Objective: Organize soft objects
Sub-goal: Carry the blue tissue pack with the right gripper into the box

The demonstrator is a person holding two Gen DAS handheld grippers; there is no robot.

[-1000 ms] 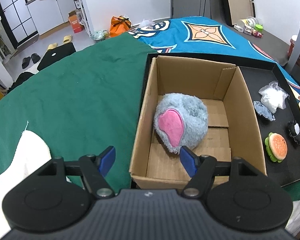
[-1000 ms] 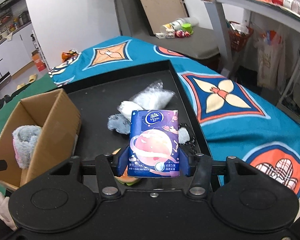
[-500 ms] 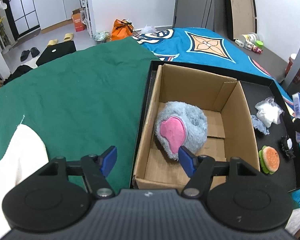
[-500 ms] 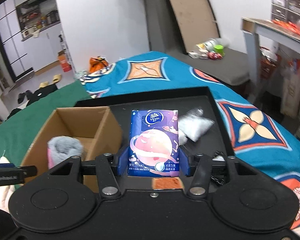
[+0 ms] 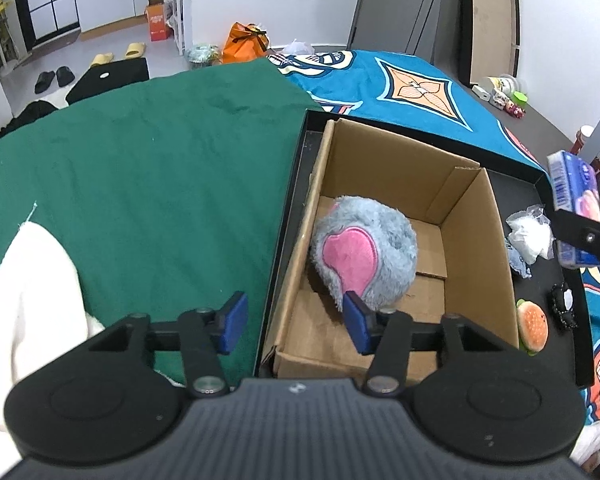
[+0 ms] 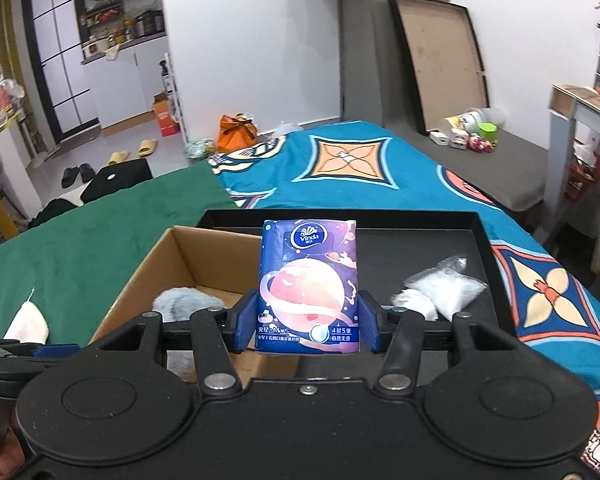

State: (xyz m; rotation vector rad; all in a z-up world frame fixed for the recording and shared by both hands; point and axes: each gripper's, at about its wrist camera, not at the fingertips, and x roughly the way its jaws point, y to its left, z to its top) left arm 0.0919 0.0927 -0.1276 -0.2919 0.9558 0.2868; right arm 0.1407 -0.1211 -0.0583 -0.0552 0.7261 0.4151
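Note:
A grey plush with a pink patch (image 5: pixel 364 248) lies inside the open cardboard box (image 5: pixel 496 248), against its left wall. My left gripper (image 5: pixel 294 322) hovers over the box's near left corner; its jaws are closing with nothing between the blue pads. My right gripper (image 6: pixel 308 326) is shut on an upright blue tissue pack with a planet print (image 6: pixel 308 280), held in the air just past the box's (image 6: pixel 140 276) right wall. The same tissue pack (image 5: pixel 576 188) shows at the right edge of the left wrist view. The plush (image 6: pixel 188 302) is partly hidden behind my right gripper's fingers.
The box sits in a black tray (image 5: pixel 540 176) with a white plastic bag (image 5: pixel 528 232), a small grey fuzzy piece (image 5: pixel 520 264), a burger toy (image 5: pixel 534 326) and a black item (image 5: pixel 564 304). Green cloth (image 5: pixel 140 160) lies left, with a white cloth (image 5: pixel 28 300) on it.
My right gripper carried the tissue pack up and leftward, from over the tray's items to beside the box. My left gripper's jaws narrowed. The plush stayed put.

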